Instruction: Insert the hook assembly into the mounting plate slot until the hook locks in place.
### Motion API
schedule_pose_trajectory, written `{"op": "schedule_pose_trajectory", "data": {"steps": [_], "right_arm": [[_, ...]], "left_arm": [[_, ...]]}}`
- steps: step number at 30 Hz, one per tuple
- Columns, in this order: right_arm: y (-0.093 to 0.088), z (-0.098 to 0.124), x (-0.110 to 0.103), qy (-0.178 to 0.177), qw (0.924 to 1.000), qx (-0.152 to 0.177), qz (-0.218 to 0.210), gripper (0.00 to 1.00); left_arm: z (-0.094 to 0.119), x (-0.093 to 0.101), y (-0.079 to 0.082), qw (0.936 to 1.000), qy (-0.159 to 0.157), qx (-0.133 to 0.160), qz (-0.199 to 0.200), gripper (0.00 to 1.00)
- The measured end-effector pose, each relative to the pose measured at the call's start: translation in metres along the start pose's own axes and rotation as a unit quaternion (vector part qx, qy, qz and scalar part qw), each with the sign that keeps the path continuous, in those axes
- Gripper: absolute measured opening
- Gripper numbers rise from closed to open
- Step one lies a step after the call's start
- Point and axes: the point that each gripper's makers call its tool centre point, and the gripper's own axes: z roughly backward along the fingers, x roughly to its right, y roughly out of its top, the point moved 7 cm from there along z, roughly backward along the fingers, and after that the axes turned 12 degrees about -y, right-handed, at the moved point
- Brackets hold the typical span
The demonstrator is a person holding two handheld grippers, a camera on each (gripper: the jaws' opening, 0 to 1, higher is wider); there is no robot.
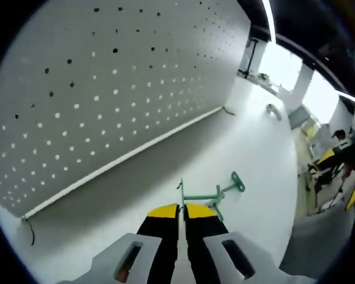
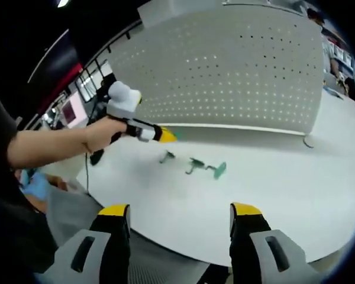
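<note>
White counter (image 1: 248,154) carries a white pegboard panel (image 1: 106,89) standing upright along its far side, rows of small holes across it, a pale rail along its lower edge. In the left gripper view the left tongs (image 1: 182,208), yellow tips on black jaws, stand pressed together with no visible gap; whether anything is pinched between the tips cannot be told. Just beyond the tips lies the green hook assembly (image 1: 219,192) on the counter, a thin bar with a ring end pointing away, close to or touching the jaw tips. A small metal hook (image 1: 273,110) lies further off near the counter's far corner. In the right gripper view the right tongs (image 2: 180,216) are wide apart, holding nothing, low over the near edge of the counter. The same view shows a hand (image 2: 100,135) gripping the left tongs (image 2: 165,135) above the counter, the green hook assembly (image 2: 206,168) lying on the surface near the yellow tip, with a small grey piece (image 2: 167,157) beside it, in front of the pegboard panel (image 2: 236,71).
</note>
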Motion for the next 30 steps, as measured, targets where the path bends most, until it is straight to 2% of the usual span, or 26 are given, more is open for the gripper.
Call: {"op": "schedule_pose_trajectory", "data": {"steps": [2, 8, 16, 21, 25, 27, 30], "right_arm": [[0.002, 0.001, -0.003, 0.002, 1.0000, 0.008, -0.001, 0.71], [0.006, 0.004, -0.014, 0.009, 0.9997, 0.024, 0.007, 0.70], [0.002, 0.008, -0.031, 0.024, 0.9989, 0.027, 0.030, 0.70], [0.007, 0.012, -0.043, 0.038, 0.9974, 0.037, 0.049, 0.67], [0.013, 0.014, -0.048, 0.044, 0.9966, 0.044, 0.053, 0.67], [0.016, 0.016, -0.051, 0.049, 0.9963, 0.048, 0.052, 0.65], [0.027, 0.023, -0.058, 0.063, 0.9945, 0.068, 0.048, 0.60]], "left_arm": [[0.007, 0.010, 0.002, 0.9999, 0.000, 0.002, -0.011, 0.03], [0.031, 0.047, 0.005, 0.9988, -0.021, 0.038, -0.024, 0.03], [0.059, 0.077, 0.000, 0.9975, -0.033, 0.057, -0.026, 0.03], [0.081, 0.104, 0.002, 0.9946, -0.041, 0.088, -0.037, 0.03], [0.095, 0.119, 0.003, 0.9920, -0.040, 0.112, -0.043, 0.03], [0.099, 0.122, 0.002, 0.9895, -0.037, 0.124, -0.063, 0.03], [0.101, 0.124, -0.010, 0.9911, -0.035, 0.114, -0.060, 0.03]]}}
